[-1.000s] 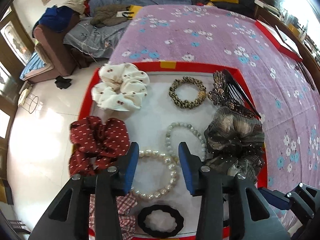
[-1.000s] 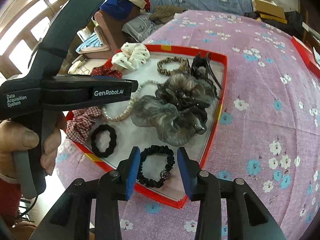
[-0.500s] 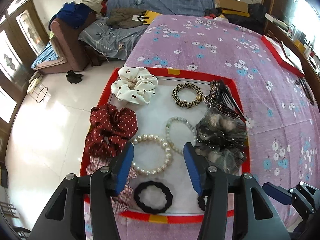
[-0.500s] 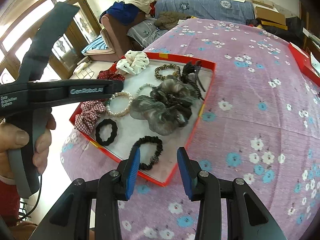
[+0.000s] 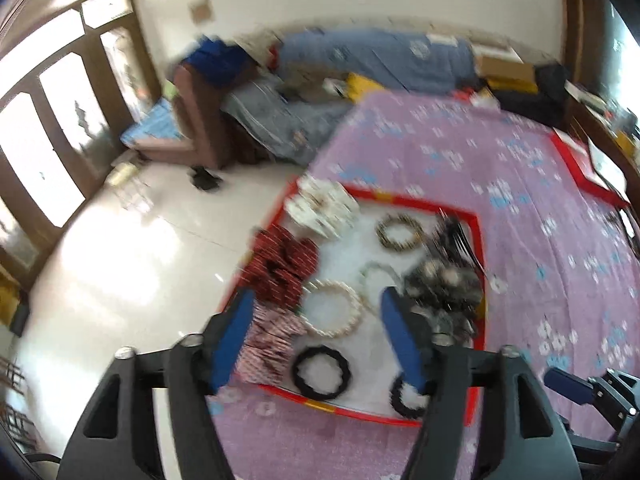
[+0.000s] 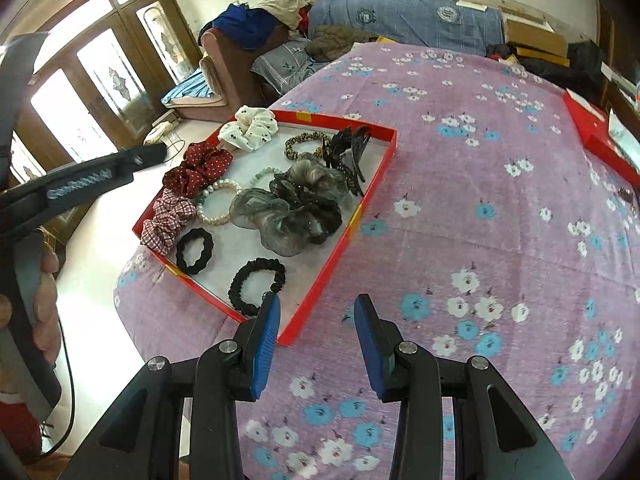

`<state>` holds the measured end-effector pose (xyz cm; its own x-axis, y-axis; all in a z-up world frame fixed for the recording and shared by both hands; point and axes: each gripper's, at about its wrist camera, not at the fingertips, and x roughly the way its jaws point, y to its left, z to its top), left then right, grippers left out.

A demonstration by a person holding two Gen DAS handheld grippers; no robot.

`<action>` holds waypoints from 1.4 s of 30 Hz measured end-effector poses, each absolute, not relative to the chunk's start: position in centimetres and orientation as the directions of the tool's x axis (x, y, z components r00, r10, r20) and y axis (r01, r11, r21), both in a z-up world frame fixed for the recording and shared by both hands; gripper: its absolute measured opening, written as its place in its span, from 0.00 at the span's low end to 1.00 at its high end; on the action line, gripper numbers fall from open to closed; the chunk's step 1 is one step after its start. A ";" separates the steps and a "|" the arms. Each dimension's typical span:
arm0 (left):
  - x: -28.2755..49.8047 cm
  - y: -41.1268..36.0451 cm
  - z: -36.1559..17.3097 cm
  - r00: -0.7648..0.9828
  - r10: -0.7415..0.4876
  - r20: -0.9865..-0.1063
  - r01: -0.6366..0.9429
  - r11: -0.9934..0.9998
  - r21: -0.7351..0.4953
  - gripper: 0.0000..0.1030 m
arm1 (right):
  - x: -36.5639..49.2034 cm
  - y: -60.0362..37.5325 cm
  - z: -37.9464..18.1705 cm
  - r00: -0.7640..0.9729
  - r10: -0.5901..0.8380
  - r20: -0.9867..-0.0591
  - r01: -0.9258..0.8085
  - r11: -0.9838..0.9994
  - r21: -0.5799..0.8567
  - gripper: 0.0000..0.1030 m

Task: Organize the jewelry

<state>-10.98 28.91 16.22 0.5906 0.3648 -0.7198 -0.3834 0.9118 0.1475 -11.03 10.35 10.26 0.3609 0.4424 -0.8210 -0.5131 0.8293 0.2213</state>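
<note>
A red tray [image 6: 376, 184] [image 5: 478, 240] lies on the purple flowered bedspread [image 6: 460, 200] at its left corner. It holds scrunchies, a pearl bracelet [image 6: 216, 204] [image 5: 332, 308], a bead bracelet, a leopard hair tie [image 6: 304, 142], black hair ties [image 6: 256, 284], a grey organza scrunchie [image 6: 288, 208] and a black hair claw [image 6: 348, 152]. My left gripper [image 5: 316, 336] is open and empty, high above the tray's near end; its view is blurred. My right gripper [image 6: 316, 332] is open and empty above the bedspread, just off the tray's near corner.
A second red box [image 6: 600, 136] lies at the bed's right edge. A sofa with piled clothes [image 6: 288, 36] stands beyond the bed. White tiled floor [image 5: 120, 260] lies left of the bed. Wooden glass doors [image 6: 100, 80] are on the left.
Both grippers have pulled back and up from the tray, so it looks smaller and farther. The left gripper's jaws stand a little wider. Nothing in the tray has moved.
</note>
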 end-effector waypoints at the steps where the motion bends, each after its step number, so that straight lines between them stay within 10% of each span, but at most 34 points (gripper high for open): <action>1: -11.8 28.5 17.1 0.615 0.407 -0.675 -0.414 0.895 0.163 0.77 | -11.1 10.2 10.5 0.366 0.441 -0.820 -0.520 0.827 0.212 0.41; 16: -20.5 25.3 27.5 0.674 0.662 -0.326 -0.651 0.742 0.160 1.00 | -10.8 8.6 17.2 0.445 0.453 -0.772 -0.521 0.832 0.187 0.53; 42: -20.9 27.0 19.6 0.537 0.409 -0.738 -0.509 0.855 0.104 1.00 | -12.1 8.4 18.4 0.549 0.279 -0.788 -0.385 0.921 0.058 0.70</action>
<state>-20.87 27.02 19.56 0.5366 0.4090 -0.7381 -0.5088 0.8546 0.1036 -12.13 8.39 18.36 0.5487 0.2788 -0.7881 -0.3850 0.9211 0.0577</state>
